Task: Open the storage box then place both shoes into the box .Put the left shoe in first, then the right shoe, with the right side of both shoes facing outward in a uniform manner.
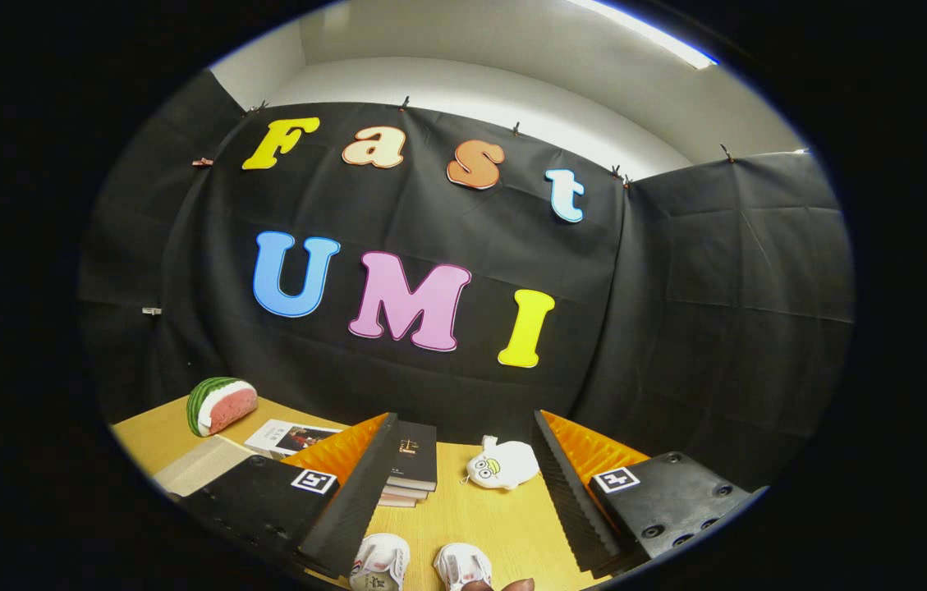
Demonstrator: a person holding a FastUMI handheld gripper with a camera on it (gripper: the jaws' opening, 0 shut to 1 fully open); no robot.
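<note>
Shoes (418, 565), two white toes side by side, lie low between my gripper (463, 492) fingers, spread wide and empty, pointing away.

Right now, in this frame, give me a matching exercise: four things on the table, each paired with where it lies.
1 watermelon slice
2 white plush toy
3 stack of books
4 pair of white shoes

a near end, between the open gripper fingers
b far corner, beside a magazine
c against one finger
d beyond the shoes, mid-table

Pairs: 1-b, 2-d, 3-c, 4-a
</note>
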